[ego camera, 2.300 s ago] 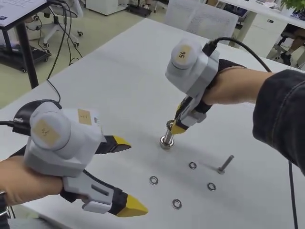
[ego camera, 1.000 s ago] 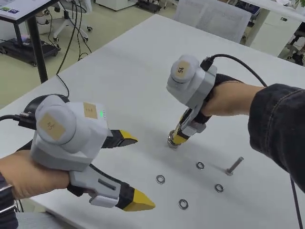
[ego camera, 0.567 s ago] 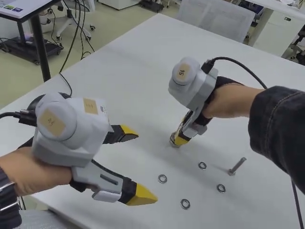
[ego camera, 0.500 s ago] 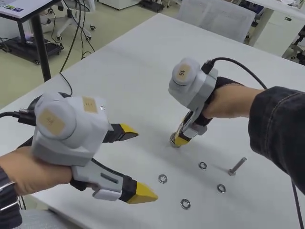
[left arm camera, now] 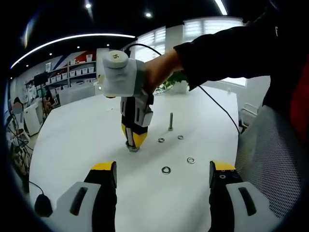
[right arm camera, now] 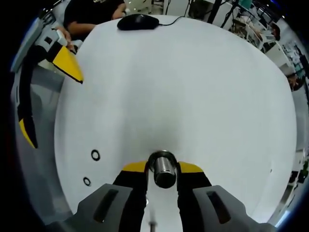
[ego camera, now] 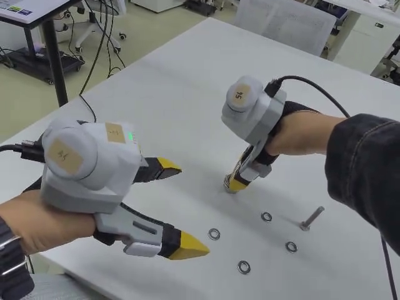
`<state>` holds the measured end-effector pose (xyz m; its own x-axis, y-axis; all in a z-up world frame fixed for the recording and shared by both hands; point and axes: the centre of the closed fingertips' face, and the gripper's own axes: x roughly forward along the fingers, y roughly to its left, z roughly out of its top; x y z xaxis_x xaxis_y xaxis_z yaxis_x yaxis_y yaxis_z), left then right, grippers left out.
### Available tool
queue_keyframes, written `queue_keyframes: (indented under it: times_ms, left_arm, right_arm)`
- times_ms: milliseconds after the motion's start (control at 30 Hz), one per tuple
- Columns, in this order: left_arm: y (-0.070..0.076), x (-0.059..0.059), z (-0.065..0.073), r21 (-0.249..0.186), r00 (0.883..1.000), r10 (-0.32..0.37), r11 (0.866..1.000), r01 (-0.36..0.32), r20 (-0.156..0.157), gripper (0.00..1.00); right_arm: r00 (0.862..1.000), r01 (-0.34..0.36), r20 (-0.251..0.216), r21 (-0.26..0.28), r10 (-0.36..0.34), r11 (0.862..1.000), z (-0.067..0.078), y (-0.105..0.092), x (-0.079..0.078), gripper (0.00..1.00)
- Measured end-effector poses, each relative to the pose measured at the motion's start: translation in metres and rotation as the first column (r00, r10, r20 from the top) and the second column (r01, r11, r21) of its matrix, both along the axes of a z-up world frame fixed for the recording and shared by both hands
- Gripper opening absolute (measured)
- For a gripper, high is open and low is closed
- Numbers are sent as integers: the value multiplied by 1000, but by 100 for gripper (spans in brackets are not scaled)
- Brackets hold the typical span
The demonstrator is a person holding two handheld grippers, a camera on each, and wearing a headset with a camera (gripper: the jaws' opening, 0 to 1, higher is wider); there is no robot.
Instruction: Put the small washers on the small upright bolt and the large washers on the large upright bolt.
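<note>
On the white table (ego camera: 156, 87) the right gripper (ego camera: 234, 184) points steeply down at the large bolt (right arm camera: 164, 170), which stands upright near the middle of the tabletop. In the right gripper view its two yellow-tipped jaws sit tight against either side of the bolt's shaft, pinching it. Whether any washer is on that bolt cannot be told, as the tips cover it. The left gripper (ego camera: 179, 206) is held above the near edge of the table, jaws spread wide with nothing between them. Four washers lie flat on the bare table, off both bolts: one (ego camera: 214, 234) nearest the left gripper's lower tip, one (ego camera: 244, 267) toward the near edge, and two (ego camera: 267, 217) (ego camera: 291, 246) close to the small bolt (ego camera: 310, 218). That bolt stands on its head well to the right of the large bolt.
</note>
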<state>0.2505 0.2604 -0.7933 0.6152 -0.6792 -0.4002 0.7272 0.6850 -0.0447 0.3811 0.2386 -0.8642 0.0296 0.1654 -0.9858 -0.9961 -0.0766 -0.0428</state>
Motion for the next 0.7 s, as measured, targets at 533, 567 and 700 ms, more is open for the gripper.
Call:
queue_keyframes:
  times_ms: [533, 567, 700]
  left_arm:
    - [-1, 1, -2, 6, 1000, -9, 1000, 9, -4, 77]
    - [-1, 1, -2, 7, 1000, -9, 1000, 9, -4, 77]
    - [-2, 0, -3, 7, 1000, -13, 1000, 13, -7, 77]
  right_arm:
    - [1000, -16, 18, 32, 15, 999, 15, -5, -10, 26]
    - [1000, -14, 20, 36, 14, 999, 17, -6, -10, 26]
    - [999, -11, 37, 50, 9, 999, 26, -10, -9, 26]
